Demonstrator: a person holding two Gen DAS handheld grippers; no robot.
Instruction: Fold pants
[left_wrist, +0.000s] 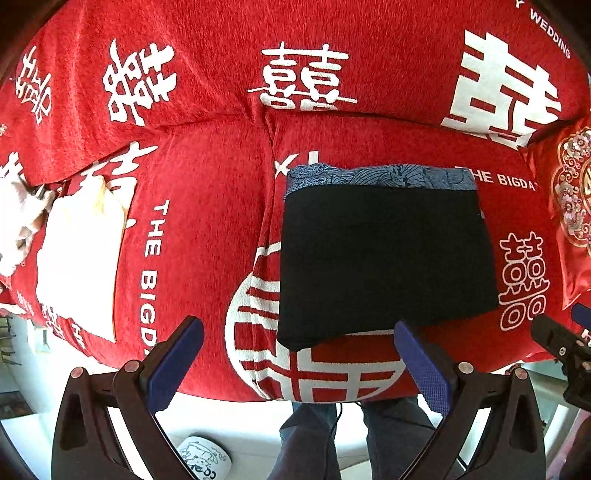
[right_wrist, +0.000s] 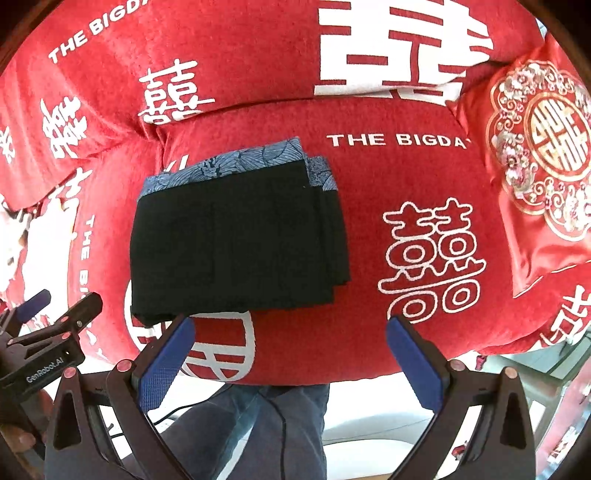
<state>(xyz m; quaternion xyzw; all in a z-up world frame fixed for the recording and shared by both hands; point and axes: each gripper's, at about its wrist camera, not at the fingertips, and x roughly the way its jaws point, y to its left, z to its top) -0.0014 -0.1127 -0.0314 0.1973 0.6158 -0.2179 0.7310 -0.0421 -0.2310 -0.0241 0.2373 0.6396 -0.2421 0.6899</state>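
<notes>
Red sofa (left_wrist: 207, 221), covered in white double-happiness characters and "THE BIGDAY" lettering, filling both views. Black pants (left_wrist: 384, 258) folded into a compact rectangle, lying flat on the right seat cushion, blue patterned band along the far edge. Embroidered red cushion (right_wrist: 543, 155) propped at the right end. Cream cloth (left_wrist: 81, 266) on the left seat cushion, well apart from the pants. Left gripper (left_wrist: 299, 365) above the front edge, jaws spread wide, nothing between. Right gripper (right_wrist: 288, 362) likewise spread wide, empty, clear of the pants.
</notes>
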